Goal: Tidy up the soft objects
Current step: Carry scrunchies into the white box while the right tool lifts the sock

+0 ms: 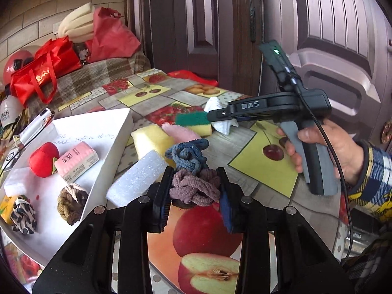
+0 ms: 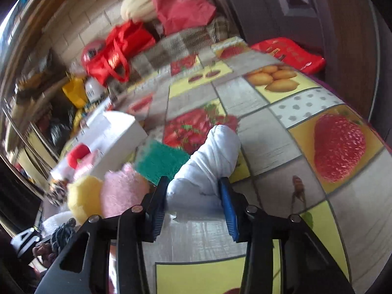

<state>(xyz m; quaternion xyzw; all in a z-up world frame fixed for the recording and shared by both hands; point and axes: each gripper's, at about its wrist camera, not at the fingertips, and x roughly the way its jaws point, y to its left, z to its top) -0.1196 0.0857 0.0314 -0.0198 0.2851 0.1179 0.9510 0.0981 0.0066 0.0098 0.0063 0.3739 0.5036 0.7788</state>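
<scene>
My left gripper (image 1: pixel 196 183) is shut on a mauve knotted hair tie bundle (image 1: pixel 196 188) just above the table. A blue-grey knotted bundle (image 1: pixel 187 154) lies right behind it. My right gripper (image 2: pixel 193 186) is shut on a white rolled cloth (image 2: pixel 210 161); it also shows in the left wrist view (image 1: pixel 220 116), with the cloth (image 1: pixel 221 123) hanging from it. A white box lid (image 1: pixel 98 132) at the left holds a red plush apple (image 1: pixel 43 159), a pink tissue pack (image 1: pixel 77 160), a braided brown ball (image 1: pixel 72 201) and a leopard scrunchie (image 1: pixel 23 214).
On the fruit-print tablecloth (image 1: pixel 264 171) lie a white foam block (image 1: pixel 137 178), a yellow sponge (image 1: pixel 152 139), a pink fluffy pad (image 1: pixel 180 132) and a green-yellow scouring sponge (image 1: pixel 196 122). Red bags (image 1: pixel 44 71) are piled at the back left. A dark door (image 1: pixel 245 24) stands behind.
</scene>
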